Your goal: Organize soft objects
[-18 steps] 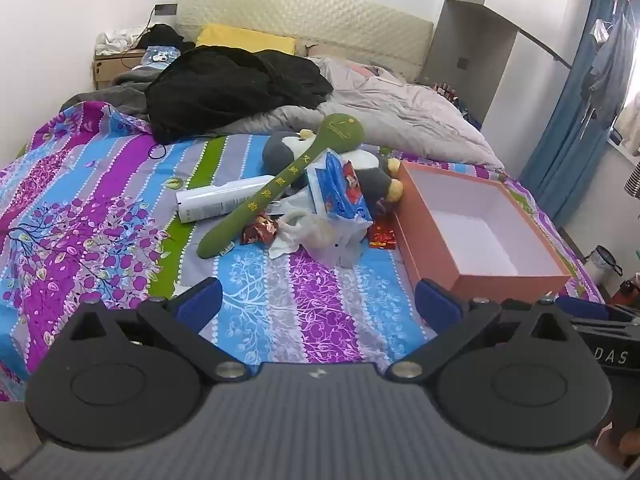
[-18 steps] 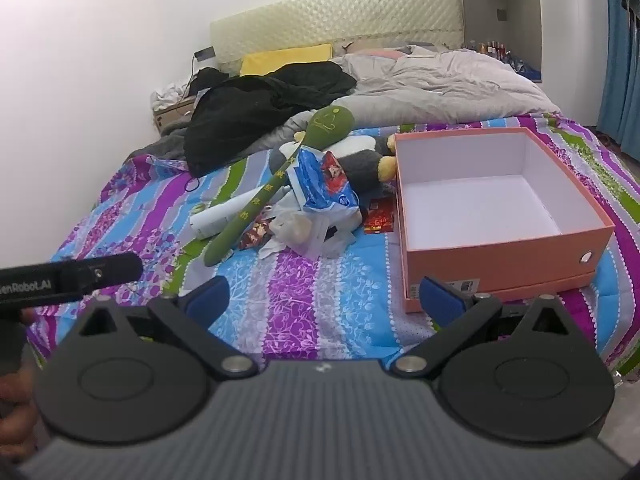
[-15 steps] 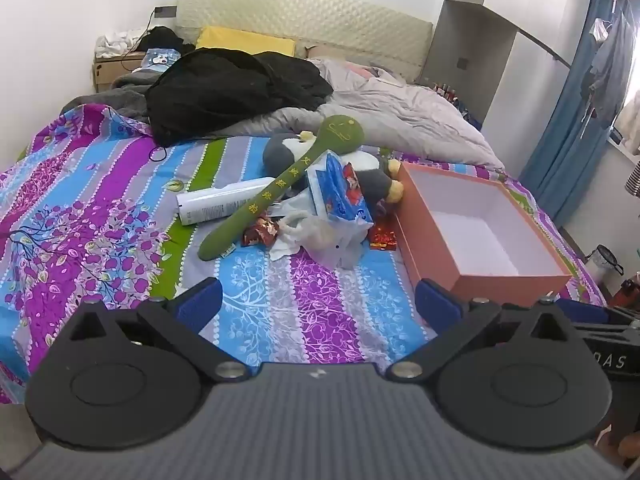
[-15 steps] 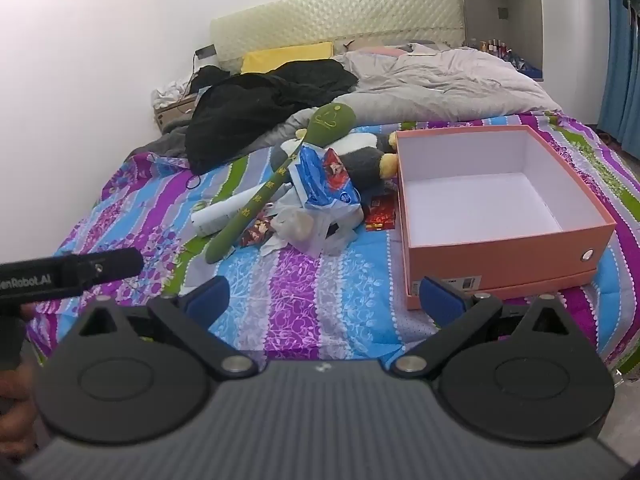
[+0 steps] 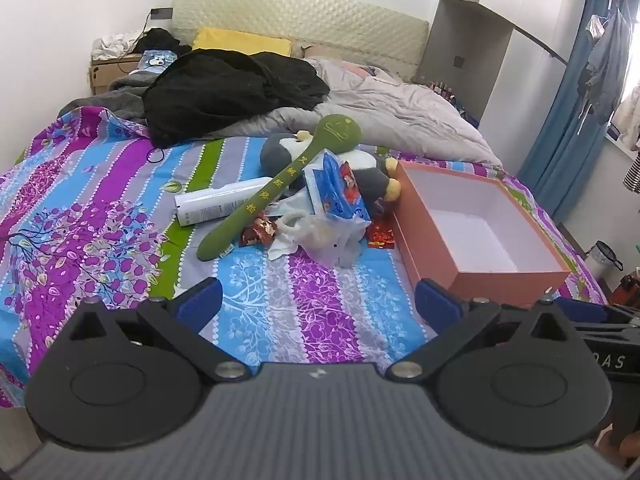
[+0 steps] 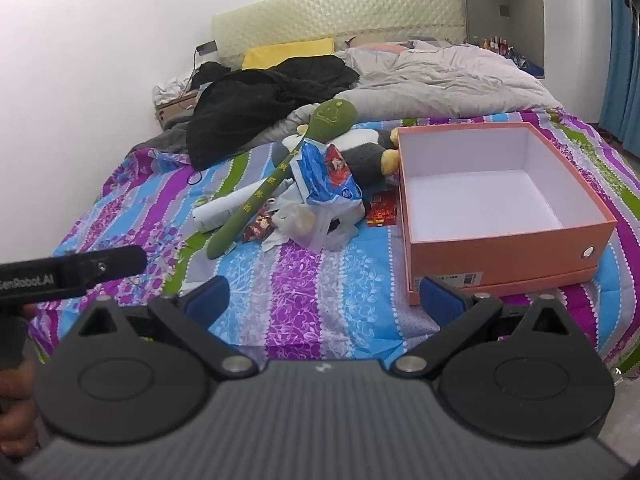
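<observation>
Both hand-held grippers wide open over bed [image 5: 280, 312]

On the bed [image 5: 100, 216], the open box [image 5: 480, 232] lies right of a pile: plush spoon [image 5: 280, 184] across a bottle [image 5: 216, 206], plush toy [image 5: 360, 172] behind a tissue pack [image 5: 336, 194]. A heap of clothes [image 5: 224, 88] and a duvet [image 5: 400, 120] lie behind.

— What do I see past the pile?

— A bed [image 5: 100, 216] under a striped purple, blue and green floral sheet. At twelve o'clock, a quilted cream headboard [image 5: 304, 20] with a yellow pillow [image 5: 240, 42] against it. At eleven, black clothing [image 5: 224, 88] heaped beside a rumpled grey duvet [image 5: 400, 116].

— And off the bed?

— Blue curtains [image 5: 560, 140] at two o'clock; a cardboard box [image 5: 108, 74] at ten.
</observation>
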